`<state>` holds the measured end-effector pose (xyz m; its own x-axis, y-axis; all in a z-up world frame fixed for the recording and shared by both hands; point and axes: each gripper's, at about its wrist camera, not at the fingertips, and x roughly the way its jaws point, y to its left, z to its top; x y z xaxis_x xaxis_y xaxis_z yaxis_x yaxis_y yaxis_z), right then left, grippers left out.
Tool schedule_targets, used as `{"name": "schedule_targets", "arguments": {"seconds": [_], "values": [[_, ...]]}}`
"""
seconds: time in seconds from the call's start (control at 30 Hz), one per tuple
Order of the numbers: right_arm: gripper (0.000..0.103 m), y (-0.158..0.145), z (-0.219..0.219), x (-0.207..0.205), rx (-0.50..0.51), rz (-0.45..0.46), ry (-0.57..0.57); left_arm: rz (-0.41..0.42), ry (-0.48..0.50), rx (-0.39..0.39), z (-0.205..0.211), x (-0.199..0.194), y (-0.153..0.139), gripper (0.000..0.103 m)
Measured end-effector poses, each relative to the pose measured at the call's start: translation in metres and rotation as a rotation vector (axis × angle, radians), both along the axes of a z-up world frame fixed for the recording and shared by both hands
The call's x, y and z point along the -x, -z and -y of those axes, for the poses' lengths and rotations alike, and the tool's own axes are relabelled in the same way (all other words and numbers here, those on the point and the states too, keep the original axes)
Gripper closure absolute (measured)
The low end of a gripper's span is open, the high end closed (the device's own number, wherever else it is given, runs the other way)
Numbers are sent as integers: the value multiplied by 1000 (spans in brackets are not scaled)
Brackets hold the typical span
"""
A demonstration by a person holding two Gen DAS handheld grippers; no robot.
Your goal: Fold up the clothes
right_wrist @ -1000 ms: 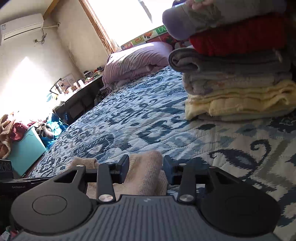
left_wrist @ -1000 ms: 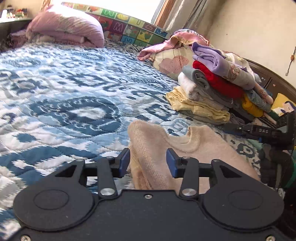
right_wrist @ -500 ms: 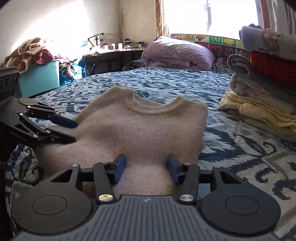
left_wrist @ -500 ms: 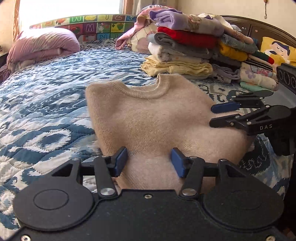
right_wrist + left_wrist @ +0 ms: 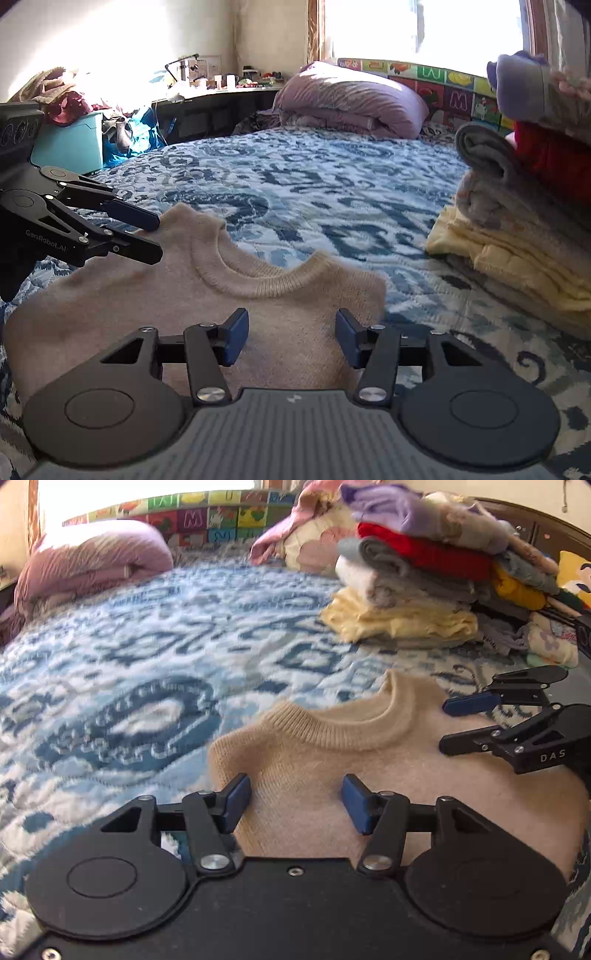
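A beige knit sweater (image 5: 314, 760) lies flat on the blue patterned quilt (image 5: 129, 686), collar towards the far side. My left gripper (image 5: 295, 797) hovers over its left part with the jaws opening; the blue pads stand apart and press on nothing. My right gripper (image 5: 291, 328) hangs over the right part of the sweater (image 5: 147, 295), jaws also opening, with only flat fabric behind them. Each gripper shows in the other's view: the right gripper (image 5: 450, 725) at the right edge, the left gripper (image 5: 153, 238) at the left near the shoulder.
A tall stack of folded clothes (image 5: 406, 590) stands on the quilt just right of the sweater, the same stack (image 5: 517, 221) close to my right gripper. A rolled purple duvet (image 5: 351, 99) lies at the far end. A teal box (image 5: 70, 144) and a desk (image 5: 221, 96) stand beside the bed.
A second ago bunched sweater fabric sat between each pair of pads. Now the sweater lies spread flat, both pairs of jaws have widened, and both grippers have shifted and sunk lower.
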<state>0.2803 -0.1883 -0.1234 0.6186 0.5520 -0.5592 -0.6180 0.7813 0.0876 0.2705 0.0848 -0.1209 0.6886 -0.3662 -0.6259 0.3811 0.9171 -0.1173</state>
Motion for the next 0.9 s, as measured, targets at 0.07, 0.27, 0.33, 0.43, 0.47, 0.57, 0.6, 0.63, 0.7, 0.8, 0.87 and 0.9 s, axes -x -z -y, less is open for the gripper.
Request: {"name": "schedule_targets", "arguments": {"seconds": [0.07, 0.27, 0.33, 0.43, 0.47, 0.57, 0.6, 0.63, 0.7, 0.8, 0.87, 0.9], "values": [[47, 10, 4, 3, -40, 17, -2, -11, -27, 62, -8, -1, 7, 39], [49, -4, 0, 10, 13, 36, -29, 11, -48, -47, 3, 12, -14, 39], [53, -25, 7, 24, -7, 67, -2, 62, -45, -71, 4, 33, -32, 43], [53, -48, 20, 62, -43, 127, -28, 129, 8, -58, 9, 78, -55, 43], [53, -51, 21, 78, -30, 152, -43, 141, 37, -51, 13, 93, -59, 42], [52, -41, 23, 111, -47, 133, -57, 95, 94, -67, 28, 111, -47, 39], [52, -30, 21, 112, -39, 94, -41, 49, 90, -97, 33, 109, -32, 38], [51, -18, 18, 113, -32, 56, -25, 3, 85, -127, 39, 107, -17, 36], [50, 3, 18, 111, -64, 26, 0, -3, 39, -75, 34, 104, -2, 29], [50, -4, 17, 104, -83, -19, 26, -45, 18, -79, 36, 102, -14, 28], [51, -17, 13, 110, -42, 1, 26, -31, 17, -108, 39, 110, -25, 29], [50, -22, 17, 116, -68, 8, 43, -27, -5, -86, 35, 114, -30, 29]]}}
